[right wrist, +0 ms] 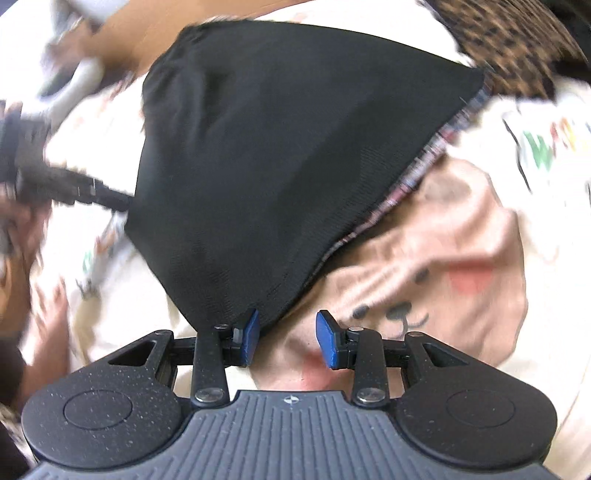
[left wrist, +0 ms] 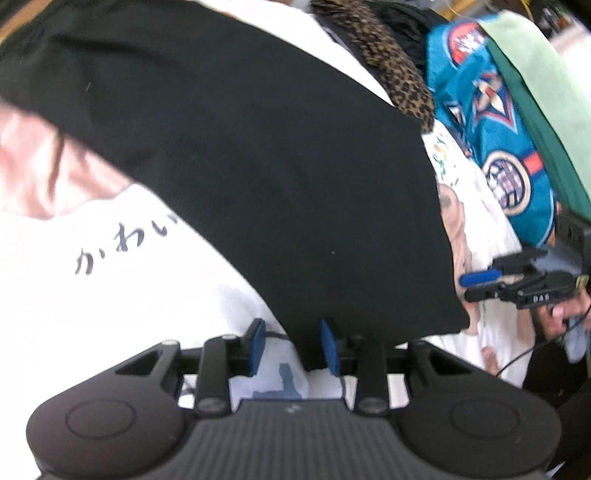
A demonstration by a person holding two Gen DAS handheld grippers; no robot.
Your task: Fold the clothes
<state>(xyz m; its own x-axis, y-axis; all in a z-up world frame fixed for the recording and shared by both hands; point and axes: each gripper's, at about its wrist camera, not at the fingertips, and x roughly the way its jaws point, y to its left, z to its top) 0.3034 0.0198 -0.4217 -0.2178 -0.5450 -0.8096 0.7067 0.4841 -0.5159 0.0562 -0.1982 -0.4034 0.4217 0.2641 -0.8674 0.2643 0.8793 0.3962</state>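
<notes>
Both jaws stand wide: the left hand-held gripper [left wrist: 293,345] and right hand-held gripper [right wrist: 286,338] each meet a corner of the black garment [left wrist: 258,155]. Grip the hems squarely before lifting.

Support surface is almost fully buried. Only a plain brown strip [right wrist: 155,26] shows past the far edge of the flat black knit cloth [left wrist: 258,147]; material can't be told.

Clothes cover the rest; can't tell which of them touch the surface:
- white T-shirt with dark Japanese lettering [left wrist: 129,295], under the black cloth, left side
- cream fabric with tan bear-face print [right wrist: 443,240], under its right edge
- leopard-print fabric [left wrist: 388,62], beyond its far right edge
- teal patched jersey [left wrist: 498,129] and pale green fabric [left wrist: 546,92], further right
</notes>
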